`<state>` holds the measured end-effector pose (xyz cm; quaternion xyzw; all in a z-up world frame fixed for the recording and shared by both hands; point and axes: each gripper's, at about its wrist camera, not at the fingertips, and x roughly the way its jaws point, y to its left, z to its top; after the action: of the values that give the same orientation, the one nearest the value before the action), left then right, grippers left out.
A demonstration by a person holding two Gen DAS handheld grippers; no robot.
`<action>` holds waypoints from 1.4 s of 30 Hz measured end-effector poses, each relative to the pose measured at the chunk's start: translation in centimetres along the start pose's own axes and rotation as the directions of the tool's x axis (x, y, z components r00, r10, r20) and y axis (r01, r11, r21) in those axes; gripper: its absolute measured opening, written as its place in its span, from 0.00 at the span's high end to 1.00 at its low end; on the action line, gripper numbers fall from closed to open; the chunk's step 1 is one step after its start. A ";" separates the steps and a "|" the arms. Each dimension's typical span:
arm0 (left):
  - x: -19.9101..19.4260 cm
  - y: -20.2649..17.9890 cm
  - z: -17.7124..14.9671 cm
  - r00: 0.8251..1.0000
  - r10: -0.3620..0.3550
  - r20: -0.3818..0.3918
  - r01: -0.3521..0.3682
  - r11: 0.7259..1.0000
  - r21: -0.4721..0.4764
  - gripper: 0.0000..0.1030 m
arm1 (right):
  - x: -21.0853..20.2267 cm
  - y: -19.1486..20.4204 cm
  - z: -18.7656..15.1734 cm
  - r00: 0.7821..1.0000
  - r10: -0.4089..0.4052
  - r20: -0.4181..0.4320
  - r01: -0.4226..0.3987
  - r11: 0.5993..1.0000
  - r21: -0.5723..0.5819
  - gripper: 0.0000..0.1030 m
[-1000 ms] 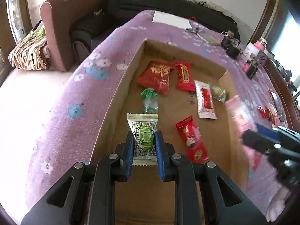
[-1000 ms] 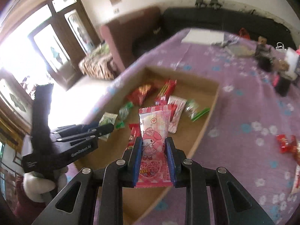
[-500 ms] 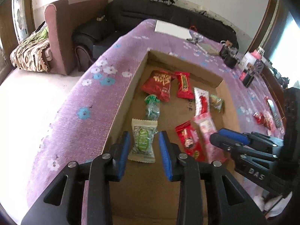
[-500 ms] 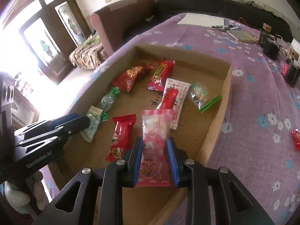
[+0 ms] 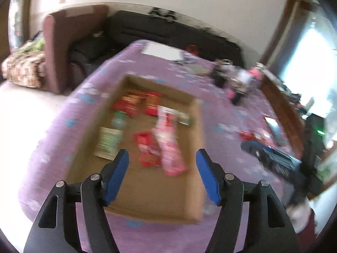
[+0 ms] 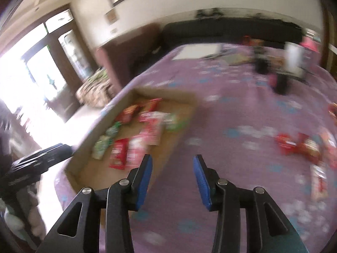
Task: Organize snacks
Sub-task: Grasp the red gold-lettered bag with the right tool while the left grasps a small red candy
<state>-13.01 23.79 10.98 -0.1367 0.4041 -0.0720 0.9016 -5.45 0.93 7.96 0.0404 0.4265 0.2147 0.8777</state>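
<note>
On the purple flowered desk: cardboard tray point(image 5: 198, 139) lies flat, snacks spread across its floor.
Pink packet: pink snack packet point(image 5: 170, 147) lies in the tray, touching the red packet point(image 5: 147, 151) on its left.
Green packet: green-and-white packet point(image 5: 108, 142) rests by the tray's left wall, free of any grip.
Far end of tray: two red bags point(image 5: 131, 103) side by side, a long red-and-white bar point(image 5: 167, 116) just in front, all blurred.
Left tongs: left tongs point(image 5: 162, 168) hang above the tray's near end, blue pads spreading apart, nothing between them.
Right tongs: right tongs point(image 6: 171, 174) over the tray's right edge and the purple cloth point(image 6: 242, 109), pads opening too, nothing pinched.
Loose snacks: red wrappers point(image 6: 294, 145) lie on the cloth, well apart from the tray.
Across views: each tool shows in the other's camera, right tongs dark at the right edge, left tongs at the left edge.
Beyond: black sofa point(image 5: 172, 31) behind the desk, maroon armchair point(image 5: 56, 42) to its left.
</note>
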 end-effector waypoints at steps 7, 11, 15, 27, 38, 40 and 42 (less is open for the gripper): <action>1.0 -5.3 -2.6 0.995 -0.094 -0.045 0.097 0.994 0.058 0.36 | -5.7 -16.0 -1.4 0.975 -0.215 0.049 0.192 0.938 0.288 0.56; 1.9 -7.0 -3.6 0.990 -0.116 -0.078 0.122 0.989 0.077 0.36 | -5.5 -20.2 -1.0 0.966 -0.257 0.034 0.232 0.916 0.327 0.56; 2.1 -7.3 -4.1 0.990 -0.104 -0.094 0.113 0.990 0.090 0.36 | -2.2 -21.9 1.1 0.964 -0.265 0.006 0.249 0.911 0.328 0.56; 3.0 -6.9 -3.7 0.990 -0.096 -0.099 0.103 0.992 0.067 0.36 | 3.5 -20.5 0.8 0.974 -0.163 -0.160 0.202 0.943 0.264 0.61; 4.3 -9.2 -4.0 0.983 -0.110 -0.148 0.124 0.988 0.090 0.36 | -1.8 -15.5 -4.0 0.998 -0.027 -0.050 0.030 0.997 0.074 0.25; 4.4 -9.8 -3.7 0.983 -0.105 -0.152 0.122 0.987 0.101 0.36 | -1.2 -14.7 -4.4 0.996 -0.046 -0.070 0.047 0.999 0.013 0.25; 4.7 -10.9 -3.1 0.984 -0.090 -0.151 0.110 0.985 0.130 0.36 | -0.6 -14.3 -4.8 0.995 -0.070 -0.068 0.069 0.997 -0.021 0.25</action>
<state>-12.42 11.69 9.02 -0.0889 0.4549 -0.1546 0.8725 -4.56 -12.81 1.77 0.0101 0.4557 0.1892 0.8697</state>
